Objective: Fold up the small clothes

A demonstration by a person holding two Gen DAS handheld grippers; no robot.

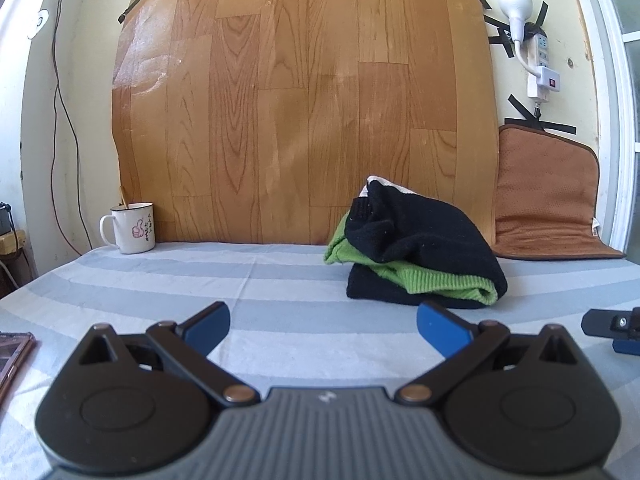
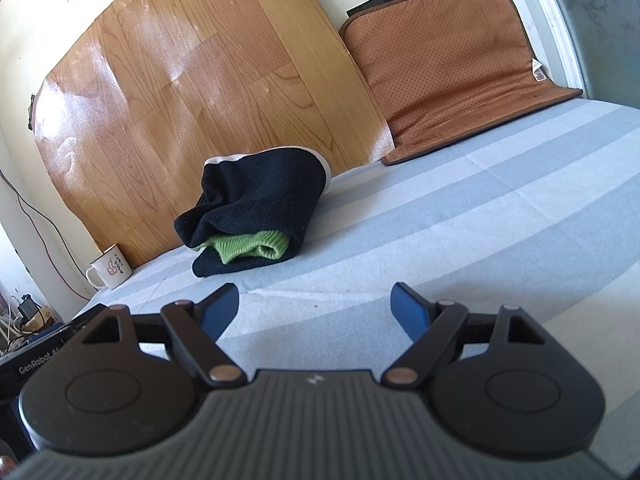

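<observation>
A folded pile of small clothes lies on the striped sheet near the back wall: a black knit piece [image 1: 416,232] [image 2: 264,196] wrapped around a green ribbed one [image 1: 440,280] [image 2: 252,249], with a white edge showing behind. My left gripper [image 1: 323,322] is open, blue pads apart, empty, just short of the pile and to its left. My right gripper [image 2: 315,304] is open too and empty, a little in front of the pile and to its right. Part of the right gripper [image 1: 616,326] shows at the right edge of the left wrist view.
A white enamel mug [image 1: 132,228] [image 2: 109,270] stands at the back left by the wood-pattern sheet [image 1: 304,100] taped to the wall. A brown cushion [image 1: 548,196] [image 2: 460,64] leans at the back right. A power strip and lamp [image 1: 532,44] hang above it. The blue-striped bed sheet [image 2: 460,220] spreads around.
</observation>
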